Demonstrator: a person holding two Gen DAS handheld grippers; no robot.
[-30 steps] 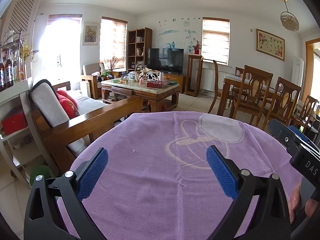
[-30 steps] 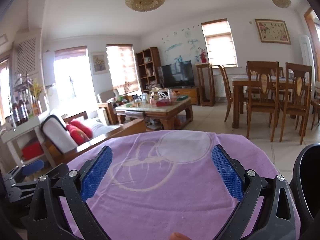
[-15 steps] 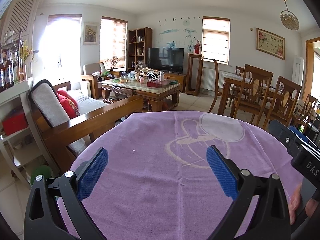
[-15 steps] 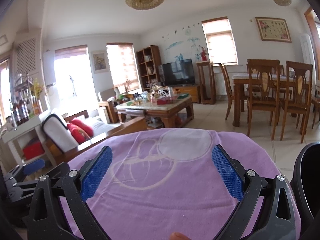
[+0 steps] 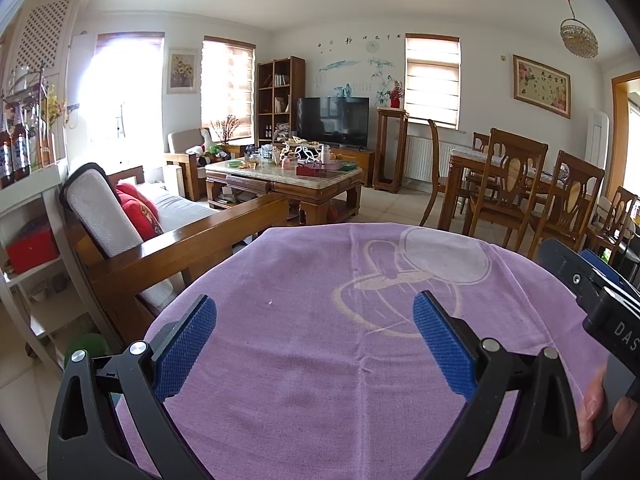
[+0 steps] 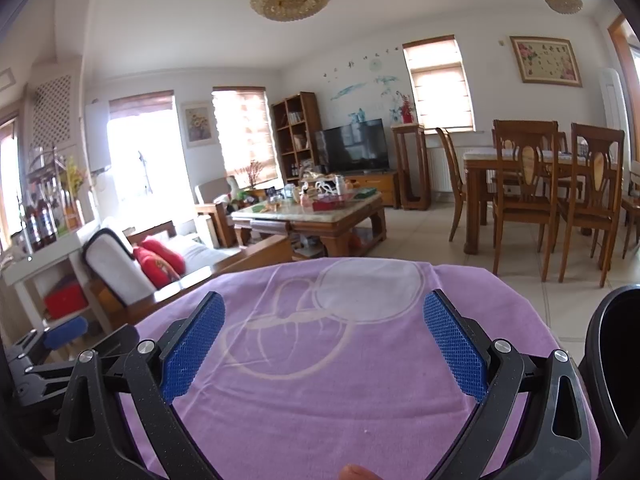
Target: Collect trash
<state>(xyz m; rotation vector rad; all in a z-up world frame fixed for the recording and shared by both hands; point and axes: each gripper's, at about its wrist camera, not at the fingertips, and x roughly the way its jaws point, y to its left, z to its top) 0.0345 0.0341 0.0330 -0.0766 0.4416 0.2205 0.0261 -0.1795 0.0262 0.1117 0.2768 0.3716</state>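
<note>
My left gripper (image 5: pixel 315 345) is open and empty over a purple cloth (image 5: pixel 320 360) with a pale cartoon print. My right gripper (image 6: pixel 324 345) is open and empty over the same cloth (image 6: pixel 320 380). A black round container (image 6: pixel 616 364) stands at the cloth's right edge in the right wrist view. No trash shows on the cloth except tiny white specks. The right gripper's body (image 5: pixel 592 292) shows at the right of the left wrist view; the left gripper's body (image 6: pixel 60 344) shows at the left of the right wrist view.
A wooden sofa (image 5: pixel 168 240) with red cushions stands left of the cloth. Beyond it is a cluttered coffee table (image 5: pixel 288 176). A dining table with chairs (image 5: pixel 520 192) is at the right. A white shelf (image 5: pixel 24 240) stands far left.
The right wrist view has tilted slightly, showing a little more of the floor and room. The left gripper has not moved. Both stay open.
</note>
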